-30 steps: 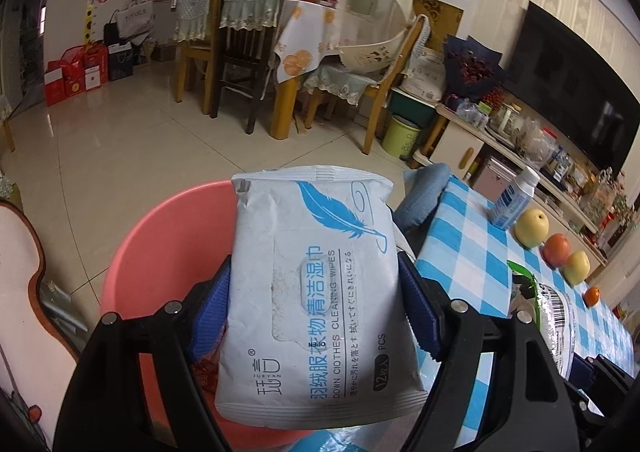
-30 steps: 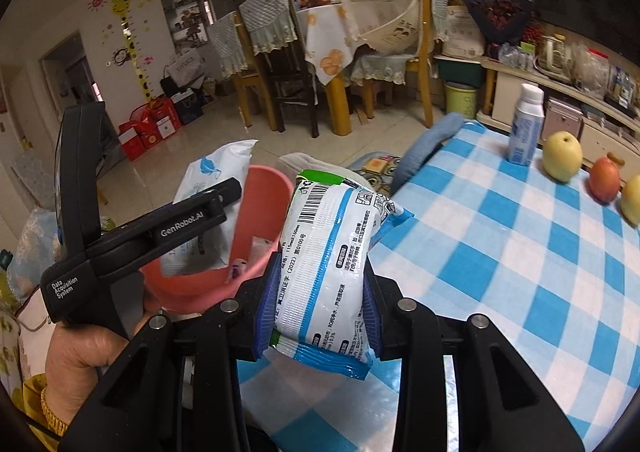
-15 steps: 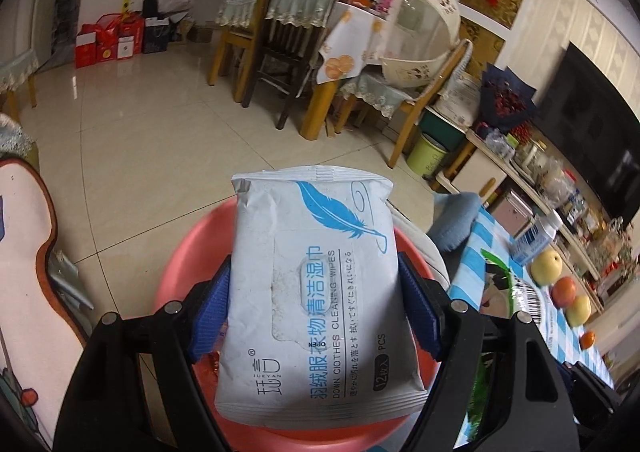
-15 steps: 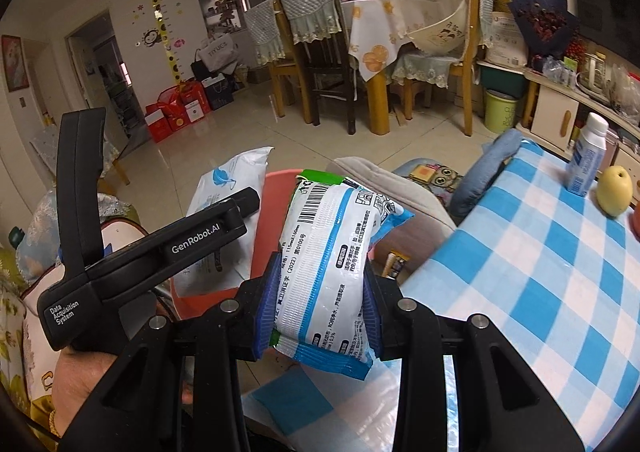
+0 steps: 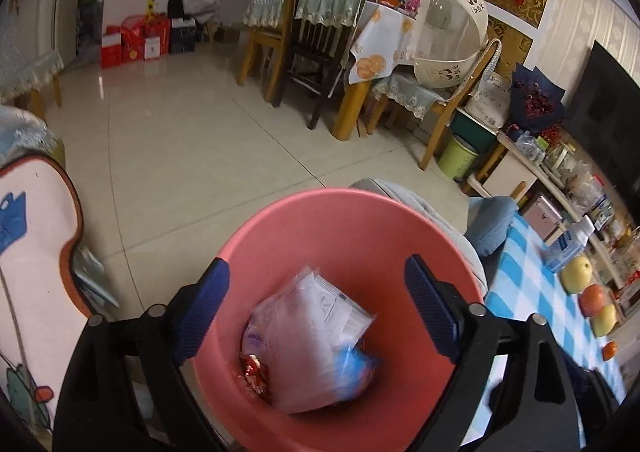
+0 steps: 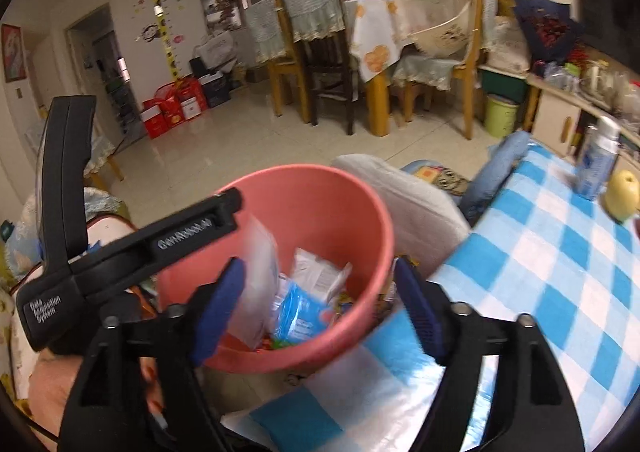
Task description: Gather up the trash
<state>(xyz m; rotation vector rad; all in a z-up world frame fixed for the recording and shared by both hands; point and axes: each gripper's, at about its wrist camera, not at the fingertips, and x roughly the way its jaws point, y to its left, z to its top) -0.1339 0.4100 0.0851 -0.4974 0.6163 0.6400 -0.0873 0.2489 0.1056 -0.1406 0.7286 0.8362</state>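
Both packs are being let go over the bin (image 5: 352,220), so the drop step of trash collecting is in hand. The left gripper (image 5: 316,312) is hanging above the bin mouth, its jaws opening wide with nothing pressed between them; the wipes pack (image 5: 308,336), blurred by motion, is falling inside the bin below it. The right gripper (image 6: 320,304) is also opening, its blue pads (image 6: 416,316) standing either side of the bin's near rim and touching nothing; the blue-and-white wrapper (image 6: 298,316) is lying in the bin beneath it.

The pink bin is standing just off the desk's (image 6: 552,292) near-left corner, beside a grey cushion (image 6: 412,204). Inside it, the wipes pack is leaning against the left wall, the wrapper is resting in the middle, a white crinkled packet (image 6: 320,272) is lying behind that, and small red and yellow scraps (image 5: 254,372) are showing at the bottom. The bin is looking well under half full, judging by how much bare wall is showing.

On the checked desk, a bottle (image 6: 598,160) and a yellow pear (image 6: 622,194) are sitting toward the far-right edge, with more fruit (image 5: 594,300) beyond it in the left view; these are not looking like trash.

Next, both grippers will likely need to swing back over the desk, jaws kept wide, and search its surface for any leftover wrappers; none is plainly visible here
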